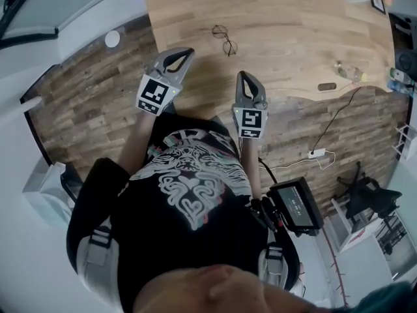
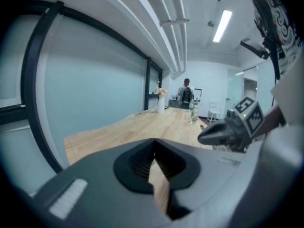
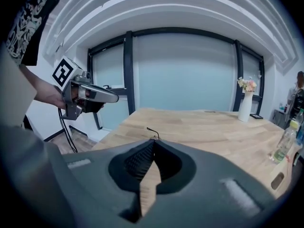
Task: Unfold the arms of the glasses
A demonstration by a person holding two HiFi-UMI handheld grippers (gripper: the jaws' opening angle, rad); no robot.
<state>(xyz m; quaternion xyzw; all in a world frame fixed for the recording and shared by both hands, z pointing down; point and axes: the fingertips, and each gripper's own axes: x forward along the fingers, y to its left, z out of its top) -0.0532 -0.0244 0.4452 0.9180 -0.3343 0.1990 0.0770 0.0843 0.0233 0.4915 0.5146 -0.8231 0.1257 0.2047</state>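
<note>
Thin dark-framed glasses (image 1: 225, 40) lie on the light wooden table (image 1: 273, 18), beyond both grippers and between their lines. My left gripper (image 1: 179, 53) hovers at the table's near edge, below and left of the glasses, shut and empty. To the glasses' lower right my right gripper (image 1: 245, 75) is also shut and empty. In the right gripper view only a thin tip of the glasses (image 3: 153, 131) pokes up just past the closed right gripper (image 3: 154, 143); the left gripper (image 3: 111, 99) shows at left. The left gripper view shows its own closed left gripper (image 2: 153, 142) and the right gripper (image 2: 209, 136); the glasses are hidden.
A clear bottle (image 1: 345, 70) and a small dark object (image 1: 327, 87) sit at the table's right. A white vase with flowers (image 3: 245, 106) stands at the far end. A cable with an adapter (image 1: 317, 153) lies on the floor. A person (image 2: 186, 94) stands far off.
</note>
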